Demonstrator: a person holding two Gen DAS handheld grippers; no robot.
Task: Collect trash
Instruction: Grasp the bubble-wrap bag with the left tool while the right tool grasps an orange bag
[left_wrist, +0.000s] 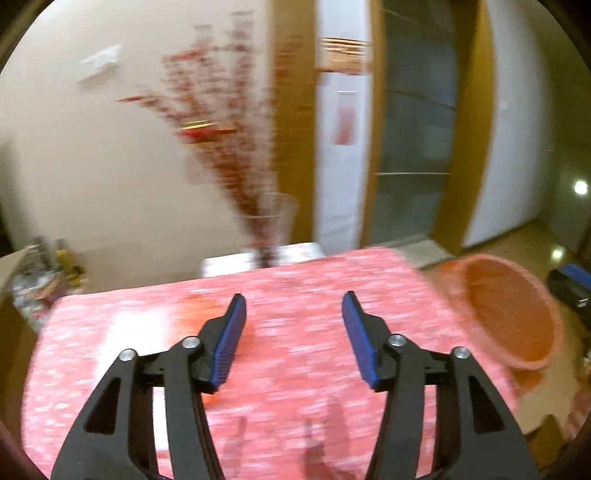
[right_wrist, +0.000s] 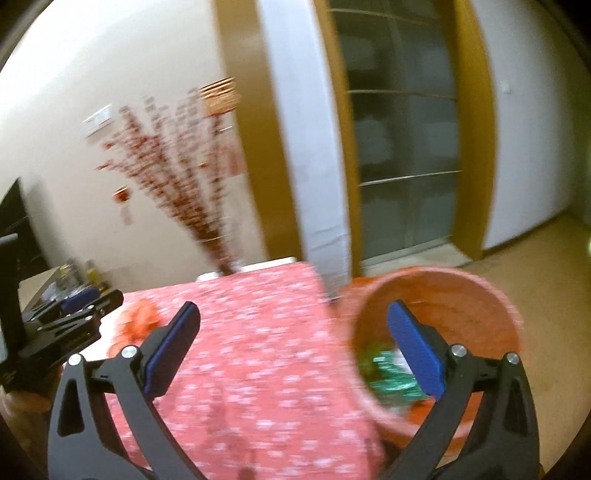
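Note:
An orange trash basket (right_wrist: 476, 314) stands on the floor right of the table; it also shows in the left wrist view (left_wrist: 513, 314). Green and white trash (right_wrist: 388, 373) lies inside it. A blurred orange piece of trash (right_wrist: 138, 321) lies on the table's left part, and shows in the left wrist view (left_wrist: 201, 308) by the left finger. My left gripper (left_wrist: 293, 312) is open and empty above the table; it also shows in the right wrist view (right_wrist: 79, 308). My right gripper (right_wrist: 293, 325) is open and empty, its right finger over the basket.
The table has a pink flowered cloth (left_wrist: 295, 369), (right_wrist: 251, 362). A glass vase of red branches (left_wrist: 273, 225), (right_wrist: 221, 254) stands behind its far edge. A cluttered shelf (left_wrist: 44, 280) is at the left. A glass door (right_wrist: 402, 147) lies ahead.

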